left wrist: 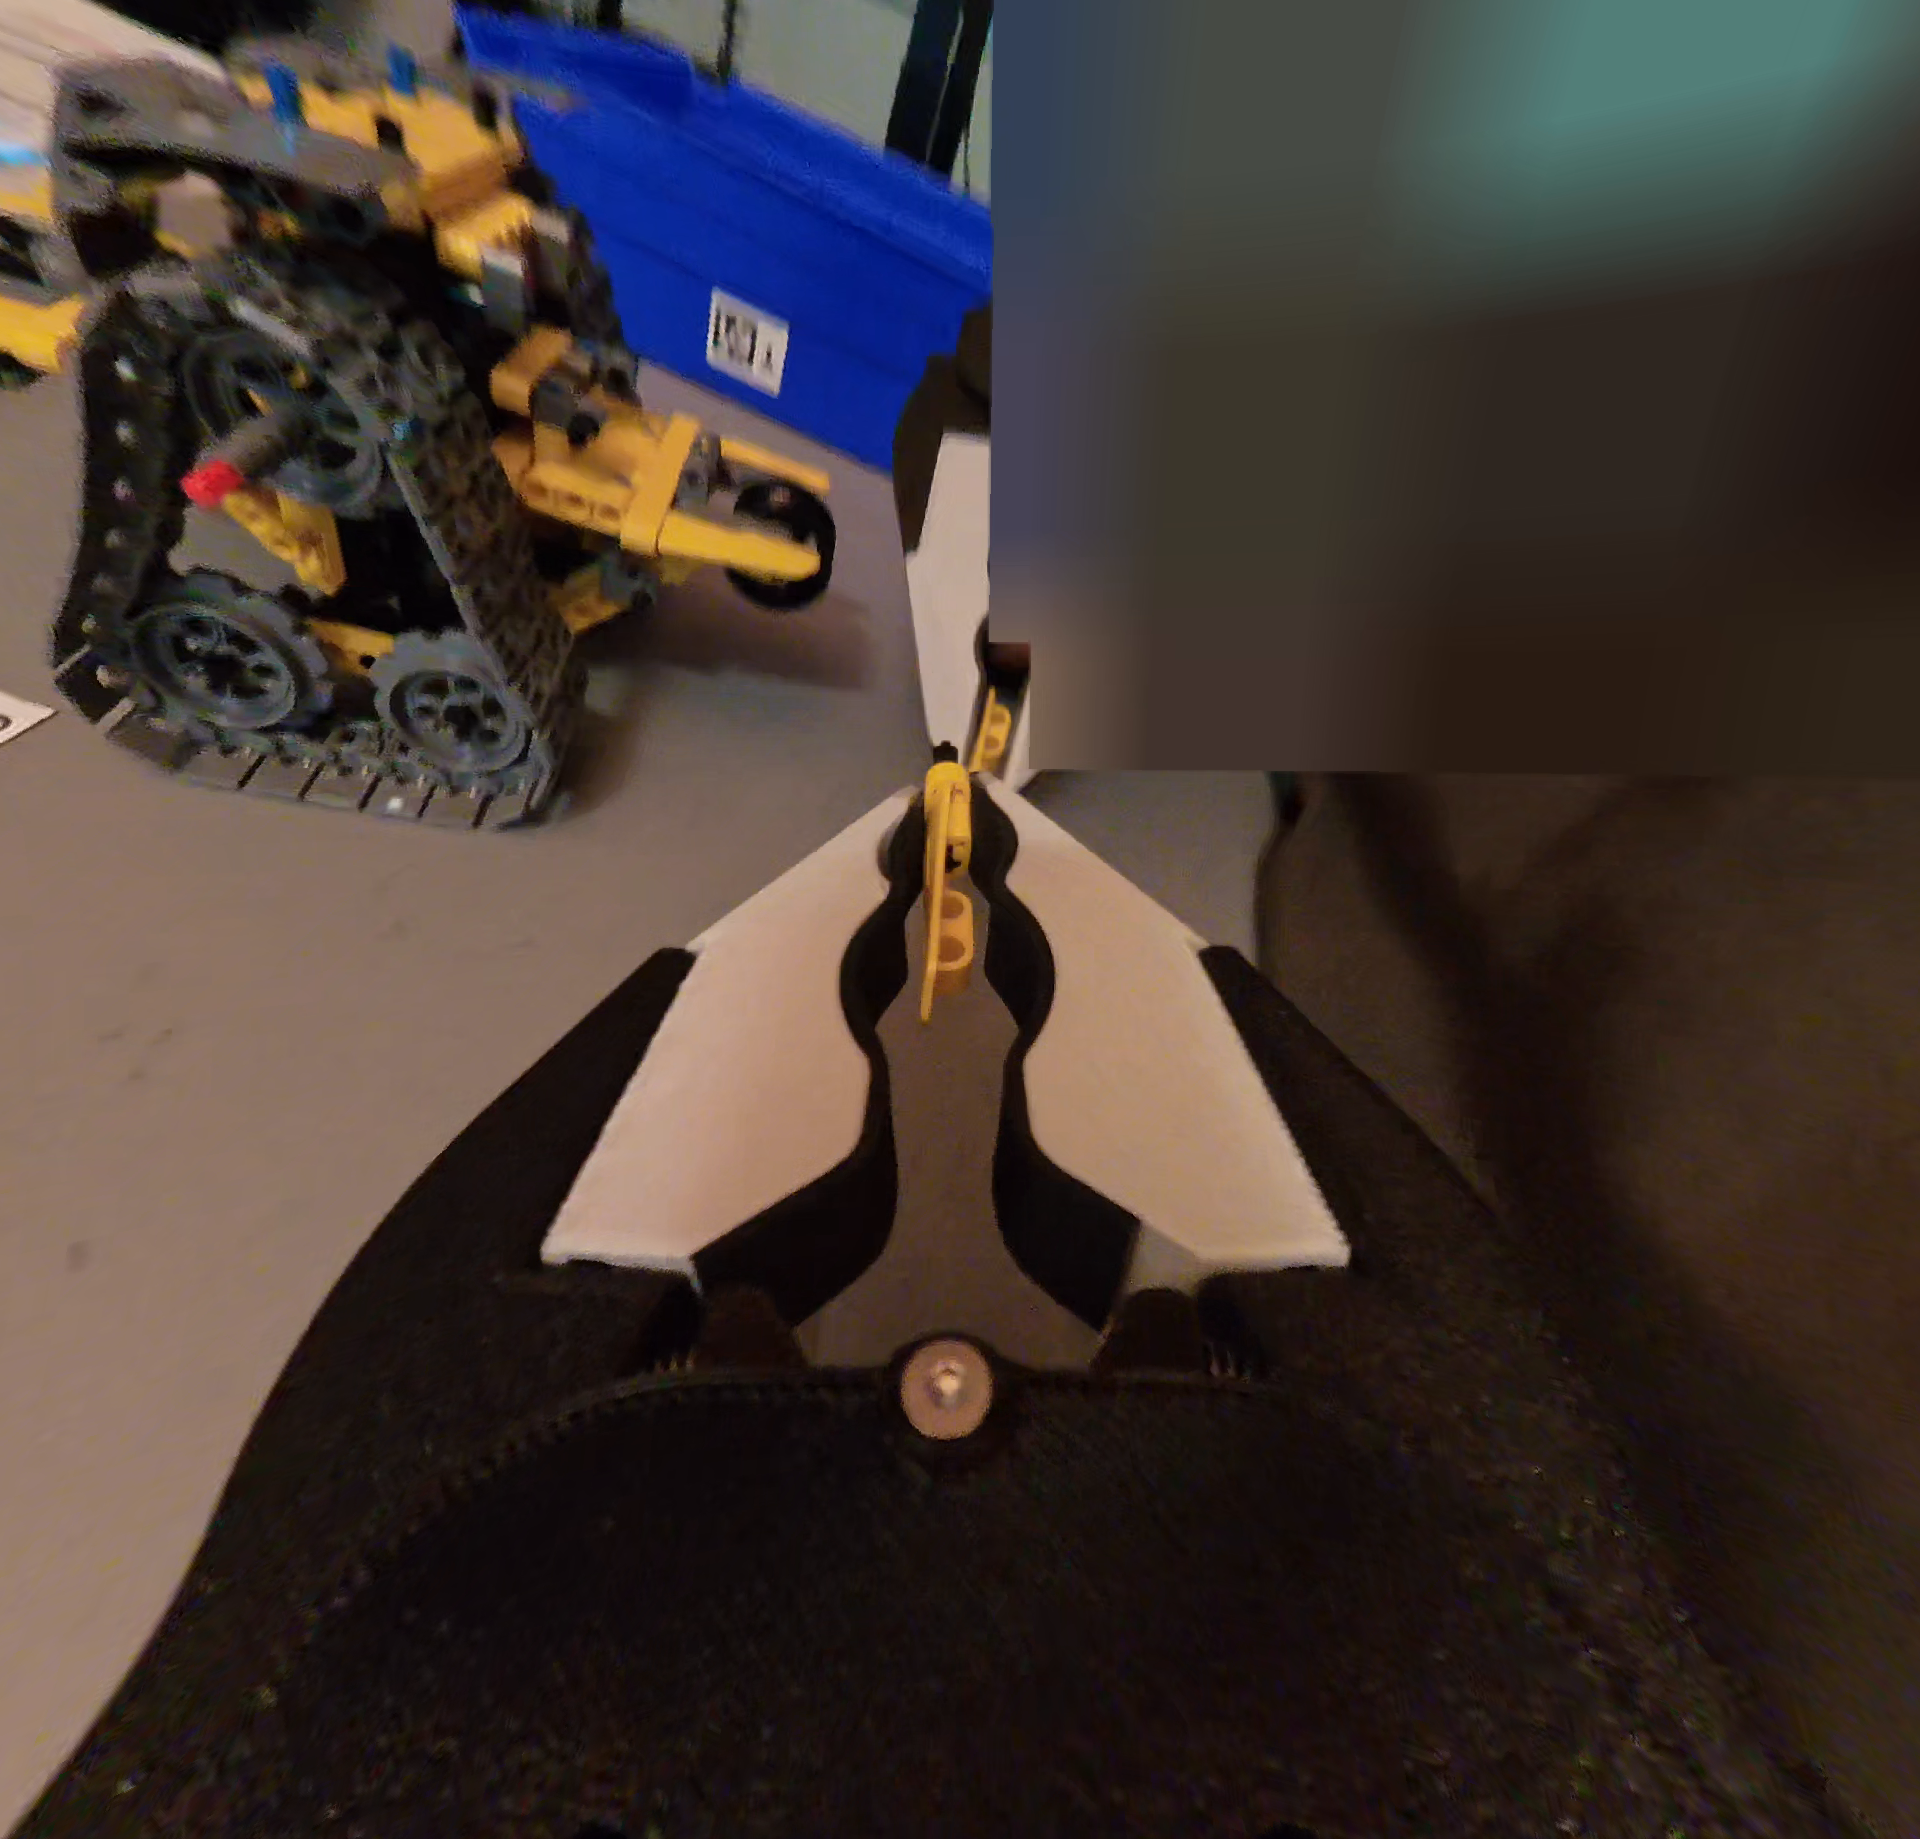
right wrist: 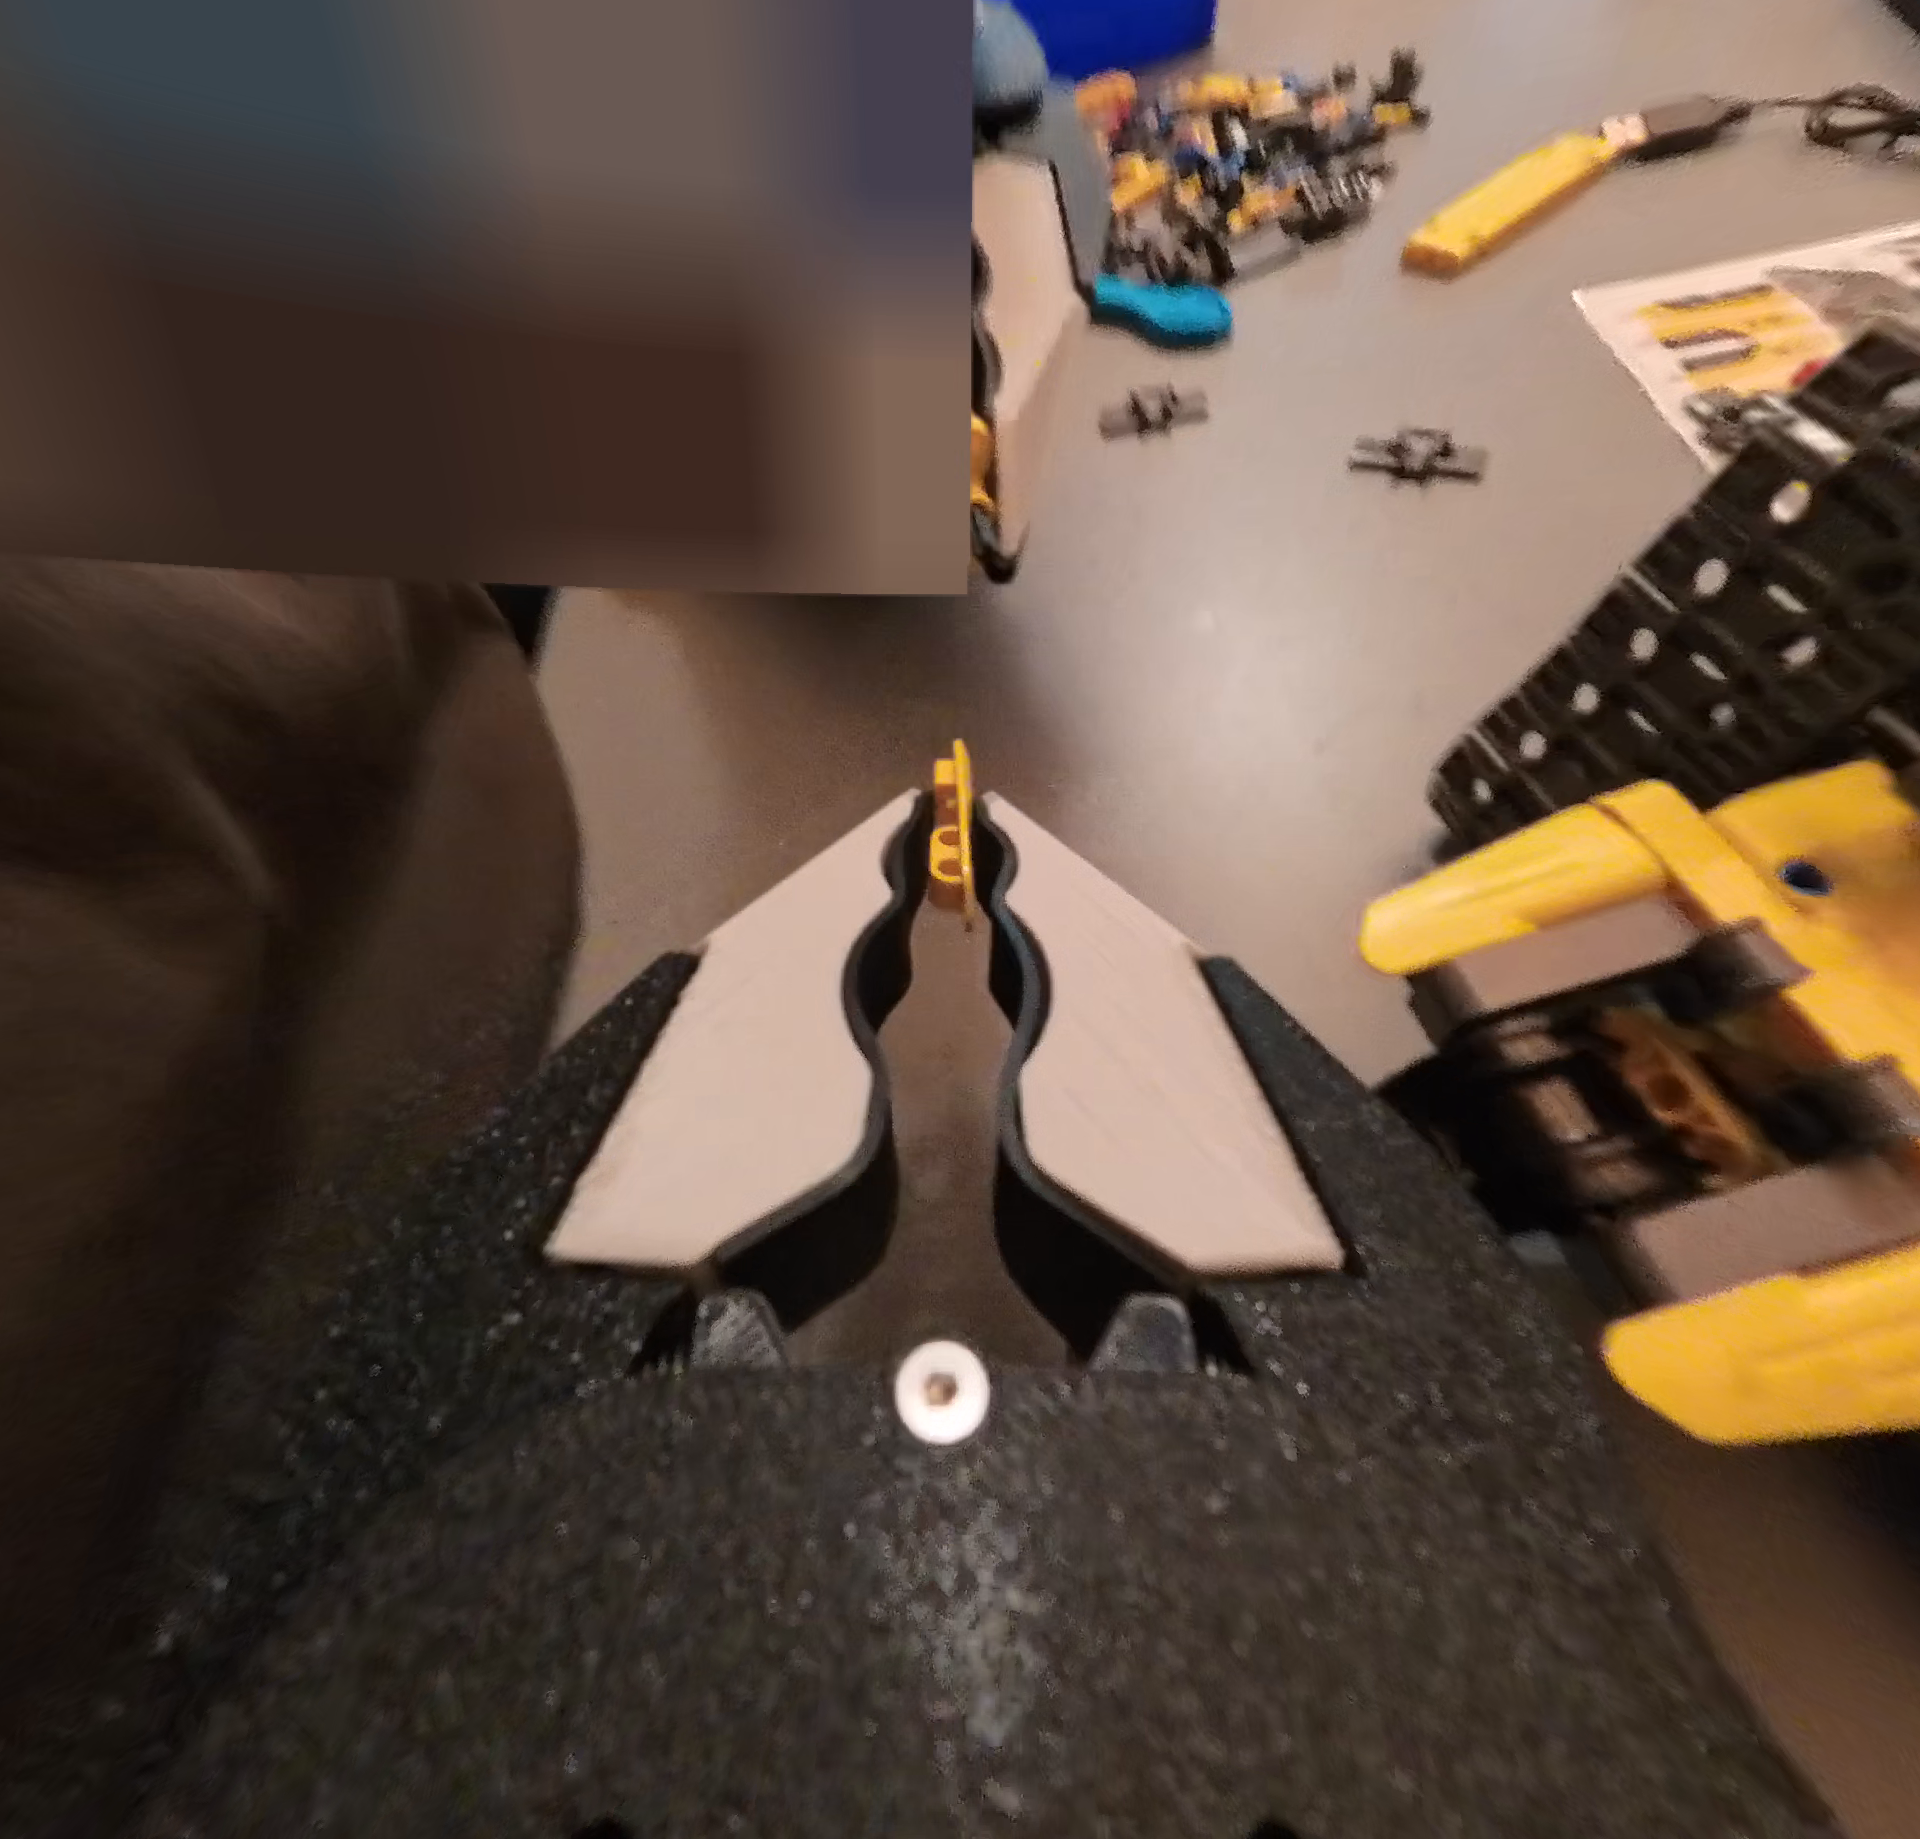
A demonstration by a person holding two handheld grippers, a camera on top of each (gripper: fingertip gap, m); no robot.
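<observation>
Grey tabletop [left wrist: 312,1010] runs under both views, with a blue bin [left wrist: 748,231] at eleven o'clock in the left wrist view. Left gripper [left wrist: 948,823] has its tongs pressed together on a thin yellow beam piece [left wrist: 948,896], held edge-on at the tips. Right gripper [right wrist: 951,813] is likewise clamped on a yellow pin-hole piece [right wrist: 951,844], at twelve o'clock from its body. Whether both tongs grip one shared part or two separate parts, I cannot tell; the opposite gripper shows only partly at the edge of the privacy blur.

By my count there is one tracked yellow-and-black brick vehicle [left wrist: 332,459], at ten o'clock from the left gripper. One heap of loose parts [right wrist: 1247,158] lies at one o'clock in the right wrist view. Two small black connectors [right wrist: 1153,409] sit below the heap. One blue curved piece [right wrist: 1164,312], one long yellow bar [right wrist: 1507,205] and one printed sheet [right wrist: 1756,324] also lie there.

Risk, as I judge it: both grips are narrow and near the tips, so a twist or sideways pull could let either thin piece pivot or slip out. A swing towards three o'clock could knock the right gripper against the vehicle close beside it.
</observation>
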